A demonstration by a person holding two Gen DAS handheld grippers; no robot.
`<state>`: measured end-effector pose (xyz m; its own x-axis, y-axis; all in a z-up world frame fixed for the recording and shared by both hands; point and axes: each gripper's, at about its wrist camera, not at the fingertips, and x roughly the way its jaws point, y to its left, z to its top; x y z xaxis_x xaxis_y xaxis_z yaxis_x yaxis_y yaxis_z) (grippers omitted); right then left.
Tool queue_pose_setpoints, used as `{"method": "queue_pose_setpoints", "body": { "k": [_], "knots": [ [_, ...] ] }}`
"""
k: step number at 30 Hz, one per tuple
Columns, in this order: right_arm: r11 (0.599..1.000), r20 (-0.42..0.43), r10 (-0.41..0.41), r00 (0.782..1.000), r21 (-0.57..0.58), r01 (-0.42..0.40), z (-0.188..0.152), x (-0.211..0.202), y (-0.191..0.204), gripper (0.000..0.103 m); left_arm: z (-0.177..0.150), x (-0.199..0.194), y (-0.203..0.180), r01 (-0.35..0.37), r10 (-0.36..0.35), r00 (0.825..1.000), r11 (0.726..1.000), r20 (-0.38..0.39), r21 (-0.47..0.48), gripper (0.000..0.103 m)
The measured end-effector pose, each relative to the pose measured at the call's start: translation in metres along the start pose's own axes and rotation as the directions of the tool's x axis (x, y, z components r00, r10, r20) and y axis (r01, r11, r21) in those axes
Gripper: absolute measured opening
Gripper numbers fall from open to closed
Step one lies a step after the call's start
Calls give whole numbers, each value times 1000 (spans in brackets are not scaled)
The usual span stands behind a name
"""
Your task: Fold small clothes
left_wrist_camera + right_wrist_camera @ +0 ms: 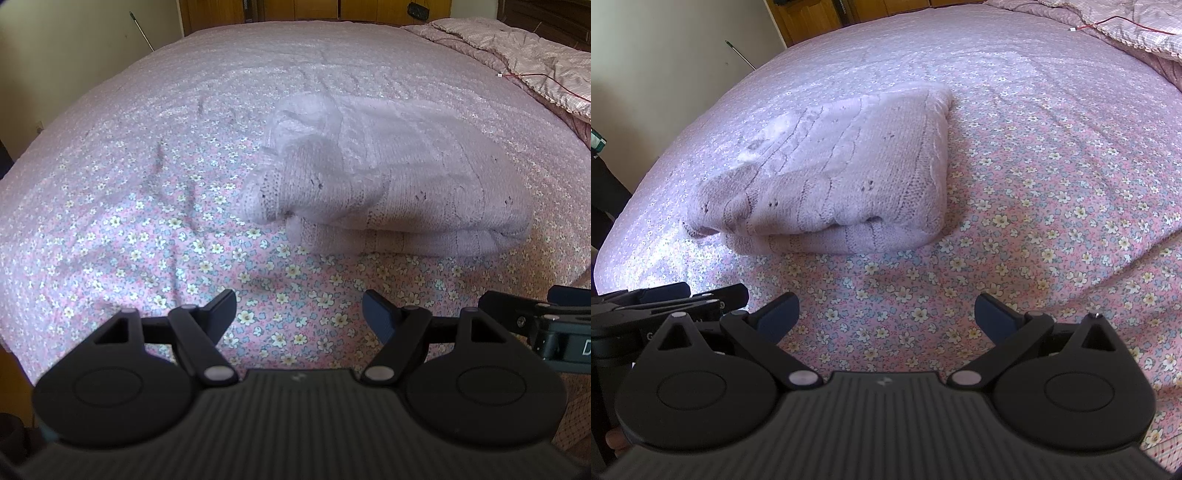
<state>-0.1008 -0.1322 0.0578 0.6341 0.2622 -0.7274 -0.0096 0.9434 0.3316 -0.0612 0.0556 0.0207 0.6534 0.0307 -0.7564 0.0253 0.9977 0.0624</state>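
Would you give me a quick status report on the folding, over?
Left gripper open, empty. Right gripper open, empty. Lilac knit sweater folded on the floral bedsheet, untouched. Nothing between grippers and sweater.

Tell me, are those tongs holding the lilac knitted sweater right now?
No: the sweater lies folded on the flowered bedsheet, while the right tongs stand open and empty, well short of it.

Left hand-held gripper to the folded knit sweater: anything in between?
Nothing but bare floral bedsheet. The left wrist view shows the left hand-held gripper open and empty, short of the folded knit sweater.
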Motion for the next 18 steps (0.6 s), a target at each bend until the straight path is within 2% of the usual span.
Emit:
{"method": "queue_pose_setpoints", "body": {
  "k": [18],
  "knots": [
    [1000, -3, 3, 1000, 5, -3, 0, 1, 0, 103, 0, 0, 1, -2, 2, 1000, 1000, -3, -1, 76]
  ]
}}
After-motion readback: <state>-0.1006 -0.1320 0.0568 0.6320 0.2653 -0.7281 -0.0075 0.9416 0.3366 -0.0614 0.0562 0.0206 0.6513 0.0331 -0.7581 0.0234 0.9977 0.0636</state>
